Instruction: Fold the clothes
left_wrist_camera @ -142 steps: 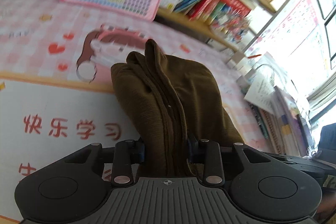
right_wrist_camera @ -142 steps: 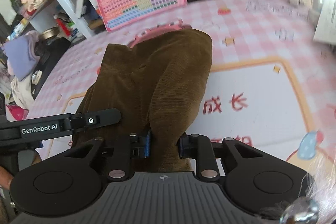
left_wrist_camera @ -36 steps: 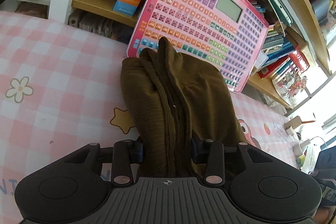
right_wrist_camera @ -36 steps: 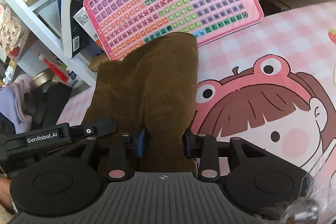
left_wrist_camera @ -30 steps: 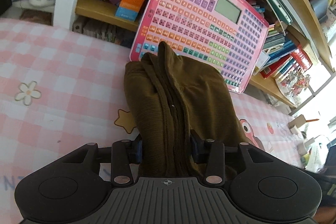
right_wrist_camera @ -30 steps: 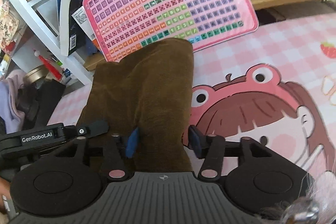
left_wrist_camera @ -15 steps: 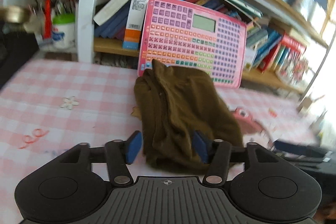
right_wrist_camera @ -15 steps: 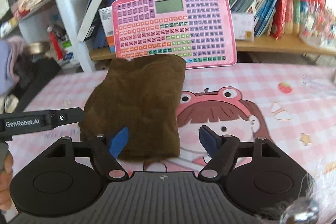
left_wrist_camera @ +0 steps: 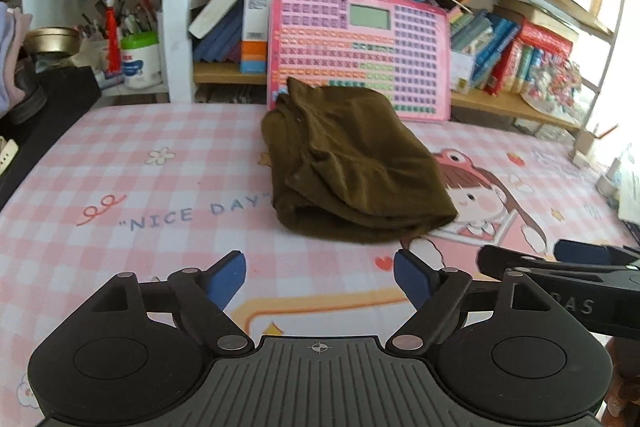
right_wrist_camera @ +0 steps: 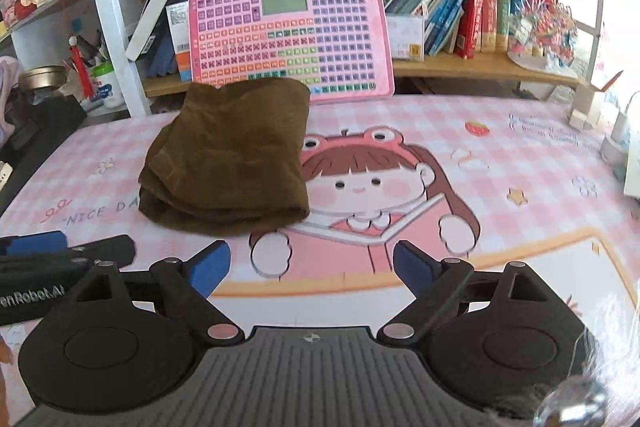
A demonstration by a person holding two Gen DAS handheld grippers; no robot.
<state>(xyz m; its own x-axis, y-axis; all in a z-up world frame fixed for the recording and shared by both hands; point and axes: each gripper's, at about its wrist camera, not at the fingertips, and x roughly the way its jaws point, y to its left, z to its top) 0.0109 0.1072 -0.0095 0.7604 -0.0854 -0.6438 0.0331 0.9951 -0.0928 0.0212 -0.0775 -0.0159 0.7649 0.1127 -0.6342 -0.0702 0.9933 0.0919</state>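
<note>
A folded brown corduroy garment [left_wrist_camera: 352,163] [right_wrist_camera: 228,155] lies on the pink checked mat, its far edge against a pink keyboard toy. My left gripper [left_wrist_camera: 320,273] hangs a short way in front of the garment's near fold. Its jaws are opening and hold nothing. In the right wrist view my right gripper [right_wrist_camera: 312,263] is also back from the cloth, its jaws opening with only the mat between them. The left gripper's body [right_wrist_camera: 60,259] shows at the left edge of the right wrist view. The right gripper's body [left_wrist_camera: 560,267] shows at the right edge of the left wrist view.
The pink keyboard toy [left_wrist_camera: 360,47] [right_wrist_camera: 288,39] leans on a bookshelf packed with books [right_wrist_camera: 480,19]. A white shelf post [left_wrist_camera: 178,7] and a cup of pens [left_wrist_camera: 140,59] stand at the back left. Dark items [left_wrist_camera: 40,107] lie along the mat's left edge. Small boxes [right_wrist_camera: 588,107] sit at the right.
Both grippers let go of the brown garment, opened wide and drew back from it. The garment now rests folded on the mat near the keyboard toy.
</note>
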